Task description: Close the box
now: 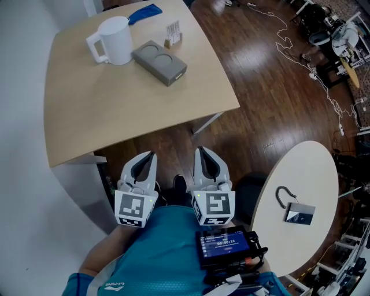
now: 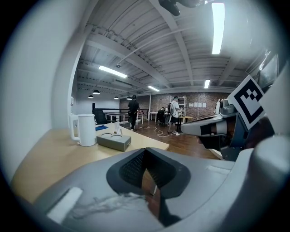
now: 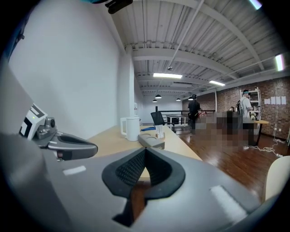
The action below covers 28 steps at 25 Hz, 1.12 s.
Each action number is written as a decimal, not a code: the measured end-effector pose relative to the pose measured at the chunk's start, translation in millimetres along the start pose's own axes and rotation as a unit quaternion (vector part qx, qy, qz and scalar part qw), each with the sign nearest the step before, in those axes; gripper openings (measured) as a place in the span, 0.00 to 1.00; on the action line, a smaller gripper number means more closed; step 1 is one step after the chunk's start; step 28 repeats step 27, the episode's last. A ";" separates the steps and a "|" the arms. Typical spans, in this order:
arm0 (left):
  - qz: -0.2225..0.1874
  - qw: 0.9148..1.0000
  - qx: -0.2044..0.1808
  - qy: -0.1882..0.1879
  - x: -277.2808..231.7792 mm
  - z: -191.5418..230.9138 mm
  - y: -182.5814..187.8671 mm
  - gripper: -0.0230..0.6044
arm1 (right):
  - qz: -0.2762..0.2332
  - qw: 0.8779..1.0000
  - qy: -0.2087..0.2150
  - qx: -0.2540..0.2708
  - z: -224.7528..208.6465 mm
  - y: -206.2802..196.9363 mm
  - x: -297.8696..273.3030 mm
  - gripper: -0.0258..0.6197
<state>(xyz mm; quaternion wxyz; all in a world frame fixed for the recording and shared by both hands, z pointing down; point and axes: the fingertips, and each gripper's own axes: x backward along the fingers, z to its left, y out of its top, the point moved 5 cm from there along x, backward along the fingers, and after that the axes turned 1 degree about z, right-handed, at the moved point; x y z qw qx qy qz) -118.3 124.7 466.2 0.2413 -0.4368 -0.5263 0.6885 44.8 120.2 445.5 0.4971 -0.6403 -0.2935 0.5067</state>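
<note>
A flat grey box (image 1: 159, 62) with two round recesses in its top lies on the far part of the wooden table (image 1: 104, 110); it also shows small in the left gripper view (image 2: 114, 141) and the right gripper view (image 3: 152, 141). Both grippers hang side by side near my body, short of the table's near edge and well away from the box. My left gripper (image 1: 151, 155) (image 2: 145, 153) is shut with nothing between its jaws. So is my right gripper (image 1: 201, 150) (image 3: 145, 153).
A white jug (image 1: 114, 40) stands just left of the box; a blue cloth (image 1: 144, 11) and a small card stand (image 1: 173, 32) lie behind it. At right, a round white table (image 1: 312, 173) carries a lanyard tag (image 1: 298, 213). Cables (image 1: 300, 52) trail over the wooden floor.
</note>
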 end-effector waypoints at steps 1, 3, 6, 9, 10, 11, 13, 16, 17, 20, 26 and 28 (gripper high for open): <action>-0.003 1.000 -0.002 0.000 -0.7 1.4 0.0 0.01 | -0.001 1.000 -0.002 0.000 0.3 -0.1 0.0 0.03; -0.007 1.000 -0.005 -0.001 -1.8 5.1 0.5 0.01 | 0.001 1.000 -0.001 -0.001 2.4 -0.4 -1.7 0.03; -0.008 1.000 -0.005 -0.003 -2.9 12.0 1.7 0.01 | 0.000 1.000 0.001 0.000 7.4 1.0 -6.9 0.03; -0.009 1.000 -0.006 -0.004 -3.9 17.3 1.8 0.01 | -0.001 1.000 0.001 -0.002 9.3 2.6 -11.5 0.03; -0.009 1.000 -0.006 -0.004 -4.1 18.3 1.9 0.01 | -0.001 1.000 -0.001 -0.003 9.3 3.1 -12.2 0.03; -0.008 1.000 -0.006 -0.005 -3.9 19.0 2.1 0.01 | -0.001 1.000 -0.002 -0.004 9.4 3.6 -12.4 0.03; -0.006 1.000 -0.009 -0.008 -3.6 19.8 2.6 0.01 | -0.003 1.000 -0.005 -0.005 9.6 4.6 -12.3 0.03; -0.007 1.000 -0.012 -0.011 -4.6 20.1 3.2 0.01 | -0.005 1.000 -0.008 -0.007 8.8 5.3 -12.7 0.03; -0.007 1.000 -0.013 -0.013 -5.0 19.6 3.5 0.01 | -0.005 1.000 -0.009 -0.008 8.2 5.5 -12.4 0.03; -0.005 1.000 -0.016 -0.019 -5.1 15.5 5.7 0.01 | -0.005 1.000 -0.012 -0.009 5.4 4.9 -9.3 0.03; -0.005 0.999 -0.022 -0.022 -6.2 5.7 3.6 0.01 | -0.009 1.000 -0.014 -0.007 -1.5 3.0 -2.3 0.03; -0.005 0.999 -0.022 -0.023 -6.7 4.5 3.0 0.01 | -0.011 1.000 -0.014 -0.006 -2.5 3.0 -1.8 0.03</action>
